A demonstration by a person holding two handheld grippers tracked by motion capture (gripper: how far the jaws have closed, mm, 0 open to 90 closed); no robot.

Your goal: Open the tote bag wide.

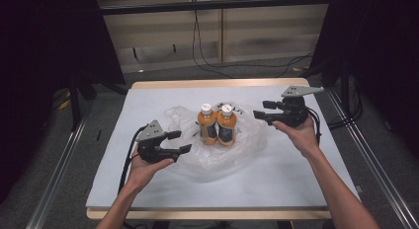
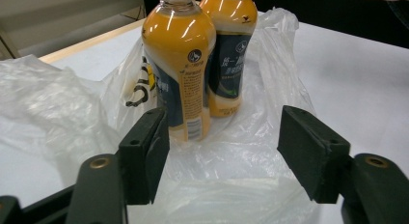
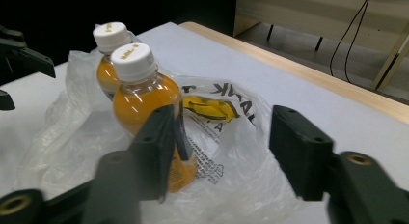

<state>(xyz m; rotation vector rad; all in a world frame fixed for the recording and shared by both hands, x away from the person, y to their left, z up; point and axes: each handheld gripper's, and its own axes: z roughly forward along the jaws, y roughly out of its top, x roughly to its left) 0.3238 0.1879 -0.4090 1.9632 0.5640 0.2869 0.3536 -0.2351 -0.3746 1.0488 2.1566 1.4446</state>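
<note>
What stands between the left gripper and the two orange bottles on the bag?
Nothing solid. The left gripper, jaws open and empty, faces the bottles across loose folds of the clear plastic bag they stand on. The right gripper is open on the far side.

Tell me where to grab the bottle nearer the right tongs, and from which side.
Probably take that bottle around its straight labelled body, below the white cap, coming in level from the right tongs' side. It stands upright on the plastic bag and touches the other bottle, so that flank is the free one.
</note>
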